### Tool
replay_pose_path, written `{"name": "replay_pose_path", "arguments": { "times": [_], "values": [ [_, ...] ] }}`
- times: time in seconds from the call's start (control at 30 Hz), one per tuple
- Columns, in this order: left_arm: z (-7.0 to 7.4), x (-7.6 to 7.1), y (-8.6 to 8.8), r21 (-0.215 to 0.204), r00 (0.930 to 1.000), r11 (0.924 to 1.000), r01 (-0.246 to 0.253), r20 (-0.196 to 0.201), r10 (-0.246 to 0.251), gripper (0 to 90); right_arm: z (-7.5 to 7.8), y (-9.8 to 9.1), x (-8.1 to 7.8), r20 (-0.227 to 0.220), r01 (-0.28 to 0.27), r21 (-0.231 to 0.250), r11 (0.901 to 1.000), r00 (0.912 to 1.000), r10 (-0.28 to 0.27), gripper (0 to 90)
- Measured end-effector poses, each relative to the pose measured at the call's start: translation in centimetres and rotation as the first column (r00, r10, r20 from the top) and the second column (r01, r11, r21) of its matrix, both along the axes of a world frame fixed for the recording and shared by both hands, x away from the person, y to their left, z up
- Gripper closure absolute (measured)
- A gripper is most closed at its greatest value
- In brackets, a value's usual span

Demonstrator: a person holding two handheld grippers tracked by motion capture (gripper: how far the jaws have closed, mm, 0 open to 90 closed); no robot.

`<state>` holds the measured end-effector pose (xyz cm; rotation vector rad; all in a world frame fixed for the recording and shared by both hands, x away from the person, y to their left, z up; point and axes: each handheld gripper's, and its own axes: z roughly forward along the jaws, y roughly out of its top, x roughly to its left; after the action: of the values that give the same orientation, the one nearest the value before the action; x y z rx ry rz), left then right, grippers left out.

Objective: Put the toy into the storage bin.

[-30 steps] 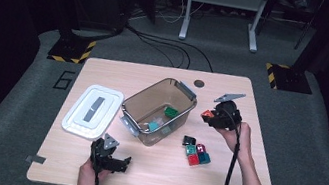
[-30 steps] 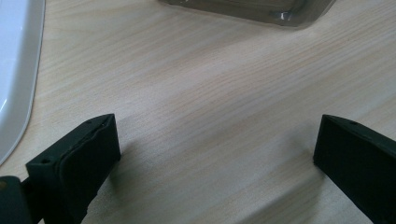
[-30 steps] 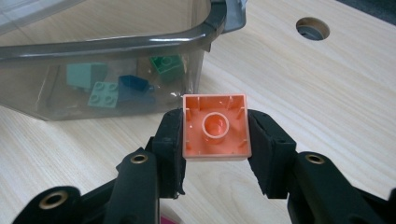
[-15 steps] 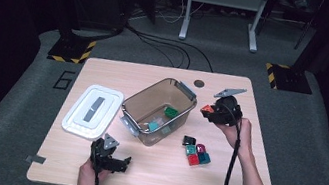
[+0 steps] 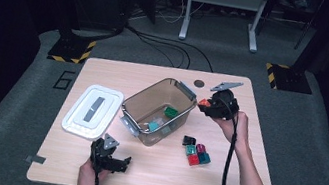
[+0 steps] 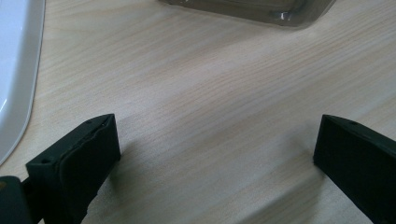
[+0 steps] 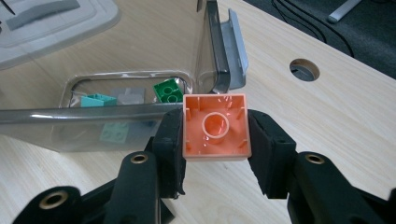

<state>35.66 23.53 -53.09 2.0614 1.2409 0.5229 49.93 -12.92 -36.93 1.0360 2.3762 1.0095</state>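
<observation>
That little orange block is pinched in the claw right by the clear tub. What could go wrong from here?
The orange block is pinched only by its two side walls in the right gripper, so it might slip or twist out before it is over the opening. It sits close to the clear tub rim and its latch, so a low approach could bump the wall and nudge the tub. Released too early, it would land on the table.

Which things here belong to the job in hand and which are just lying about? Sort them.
In the job:
- orange brick, clamped in the right gripper
- clear bin with bricks inside
- loose bricks beside the bin

Lying about:
- white lid, left of the bin
- left gripper, open over bare table
</observation>
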Motion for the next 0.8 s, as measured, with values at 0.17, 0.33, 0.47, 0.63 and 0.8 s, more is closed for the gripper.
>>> {"name": "replay_pose_path", "arguments": {
  "times": [0.17,0.33,0.47,0.63,0.8],
  "values": [
    [0.0,0.0,0.0,0.0,1.0,1.0,0.0,0.0,0.0,0.2,0.2,0.6,0.4,0.009,-0.005,0.0,1.0,0.9999,0.005,58.2],
    [0.0,0.0,0.0,0.0,1.0,1.0,0.0,0.0,0.0,0.2,0.3,1.3,0.9,0.006,-0.01,0.001,1.0,0.9999,0.01,58.2],
    [0.0,0.0,0.0,0.0,1.0,1.0,0.0,0.0,0.0,0.2,0.3,1.9,1.3,0.005,-0.017,0.002,0.9999,0.9998,0.017,58.2],
    [0.0,0.0,0.0,0.0,1.0,1.0,0.0,0.0,0.0,0.2,0.4,2.6,1.7,0.006,-0.027,-0.001,0.9996,0.9996,0.027,58.2],
    [0.0,0.0,0.0,0.0,1.0,1.0,0.0,0.0,0.0,0.2,0.4,3.4,2.2,0.005,-0.036,-0.004,0.9994,0.9993,0.036,58.2]
  ]
}}
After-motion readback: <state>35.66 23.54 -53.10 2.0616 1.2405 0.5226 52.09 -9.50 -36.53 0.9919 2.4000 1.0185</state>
